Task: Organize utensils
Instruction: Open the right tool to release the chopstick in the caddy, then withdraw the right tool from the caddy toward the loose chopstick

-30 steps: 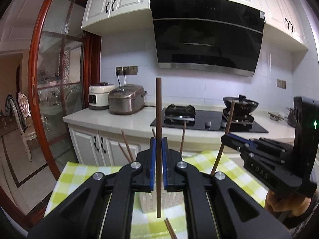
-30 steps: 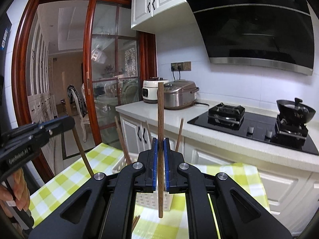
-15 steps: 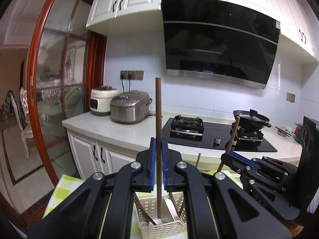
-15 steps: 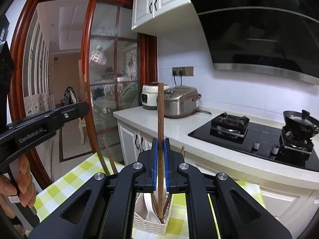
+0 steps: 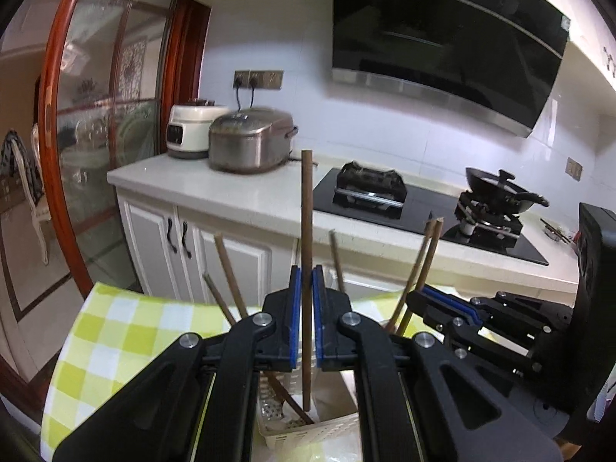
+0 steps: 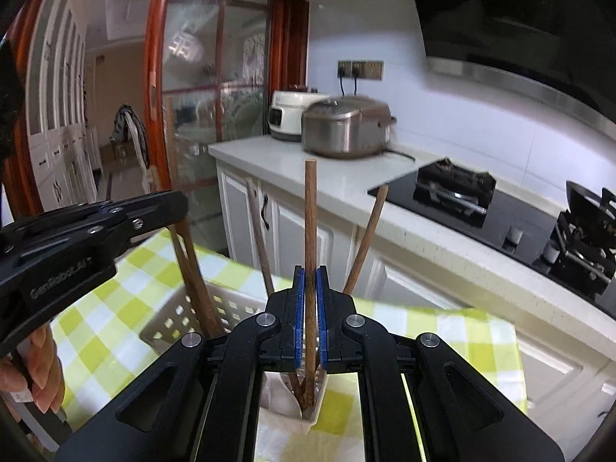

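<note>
My left gripper [image 5: 307, 288] is shut on a dark wooden chopstick [image 5: 307, 231] held upright, its lower tip hanging inside a white perforated basket [image 5: 308, 429]. My right gripper [image 6: 310, 292] is shut on another upright brown chopstick [image 6: 310, 223], whose lower end reaches down into the same basket [image 6: 181, 315]. Several chopsticks [image 5: 231, 273] lean in the basket, and something white lies at its bottom. Each gripper shows in the other's view: the right gripper [image 5: 435, 298] at the right, the left gripper [image 6: 169, 208] at the left.
The basket stands on a table with a yellow-green checked cloth [image 5: 115, 331]. Behind it runs a white kitchen counter [image 5: 238, 192] with two rice cookers [image 5: 250, 142], a black hob [image 5: 423, 211] and a wok [image 5: 500, 188]. A person's fingers [image 6: 42, 377] show at lower left.
Both grippers have moved forward and down over the basket. The two held chopsticks, above the cloth before, now dip their lower ends into the basket.
</note>
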`<state>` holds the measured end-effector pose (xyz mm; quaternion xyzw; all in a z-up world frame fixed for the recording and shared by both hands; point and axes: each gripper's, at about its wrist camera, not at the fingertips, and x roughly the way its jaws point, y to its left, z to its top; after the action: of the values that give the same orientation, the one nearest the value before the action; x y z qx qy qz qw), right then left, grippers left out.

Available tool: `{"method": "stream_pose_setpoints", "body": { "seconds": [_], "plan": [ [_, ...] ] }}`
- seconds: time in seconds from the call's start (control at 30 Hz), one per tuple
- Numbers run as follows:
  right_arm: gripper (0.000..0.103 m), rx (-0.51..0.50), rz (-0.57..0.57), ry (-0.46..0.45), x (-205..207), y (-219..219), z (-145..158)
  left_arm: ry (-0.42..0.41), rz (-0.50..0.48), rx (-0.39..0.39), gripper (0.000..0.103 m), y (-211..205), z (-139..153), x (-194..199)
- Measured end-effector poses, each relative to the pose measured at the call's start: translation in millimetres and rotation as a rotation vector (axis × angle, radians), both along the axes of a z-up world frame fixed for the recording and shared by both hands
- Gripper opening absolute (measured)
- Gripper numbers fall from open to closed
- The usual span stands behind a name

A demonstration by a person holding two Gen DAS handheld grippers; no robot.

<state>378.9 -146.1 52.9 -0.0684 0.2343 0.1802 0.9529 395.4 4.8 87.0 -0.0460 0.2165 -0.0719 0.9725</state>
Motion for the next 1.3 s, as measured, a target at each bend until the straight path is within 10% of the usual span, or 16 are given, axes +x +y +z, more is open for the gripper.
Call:
{"method": "stream_pose_setpoints", "body": {
  "seconds": [0.3, 0.53, 0.8, 1.3],
  "plan": [
    [0.011, 0.055, -0.02, 0.049, 18.4, -13.3, -12.8, -0.007, 0.068, 0.008, 0.022, 14.5, -8.8, -4.1],
    [0.034, 0.096, -0.026, 0.022, 0.2, -24.5, -6.1, -0.046, 0.107, 0.002, 0.041, 24.5, -2.8, -34.1],
    [0.04, 0.159, -0.048, 0.014, -56.9, -48.5, -14.0, -0.116, 0.234, -0.019, 0.097, 48.5, -10.9, -106.0],
    [0.076, 0.195, -0.07, 0.067, -150.4, -51.9, -71.4, -0.015, 0.229, 0.082, 0.098, 36.7, -93.7, -198.5]
  ]
}}
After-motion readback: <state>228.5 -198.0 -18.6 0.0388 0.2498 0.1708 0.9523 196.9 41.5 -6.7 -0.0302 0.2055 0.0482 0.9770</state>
